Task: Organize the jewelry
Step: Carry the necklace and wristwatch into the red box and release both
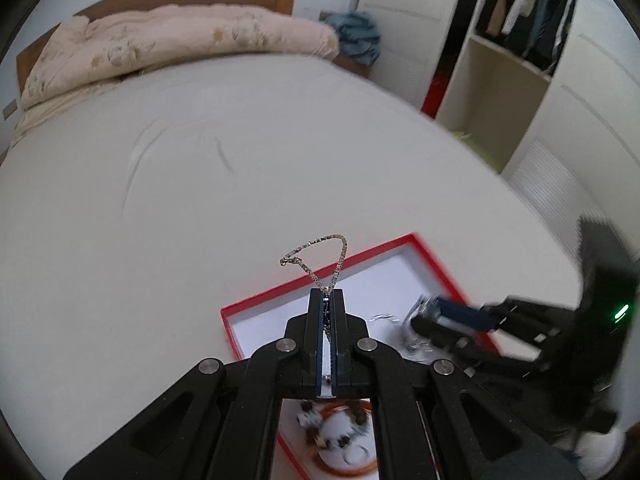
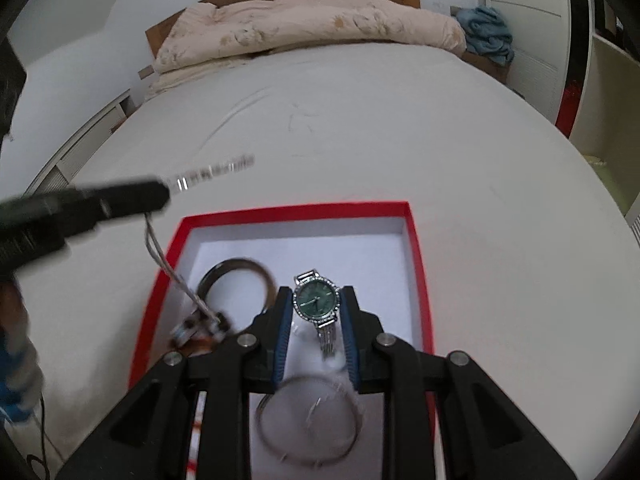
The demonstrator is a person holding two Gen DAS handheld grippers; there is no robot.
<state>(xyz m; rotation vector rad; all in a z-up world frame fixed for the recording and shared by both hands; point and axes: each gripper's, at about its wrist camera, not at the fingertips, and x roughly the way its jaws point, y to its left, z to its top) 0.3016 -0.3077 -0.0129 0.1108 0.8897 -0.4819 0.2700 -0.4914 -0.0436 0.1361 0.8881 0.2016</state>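
Observation:
A red-rimmed box (image 1: 320,268) with a white inside lies on the bed; it also shows in the right wrist view (image 2: 296,209). My left gripper (image 1: 327,294) is shut on a thin chain (image 1: 320,254), held above the box's left edge; the chain (image 2: 160,252) hangs down to a beaded piece (image 2: 196,326) in the box. My right gripper (image 2: 316,304) is shut on a green-faced silver watch (image 2: 316,300) over the box. A dark bangle (image 2: 236,276) and a silver bangle (image 2: 308,420) lie in the box.
The box sits on a white bed (image 1: 280,160) with a beige duvet (image 1: 180,48) at the headboard. An open wardrobe (image 1: 520,40) stands to the right. A blue cloth (image 1: 356,36) lies on the nightstand.

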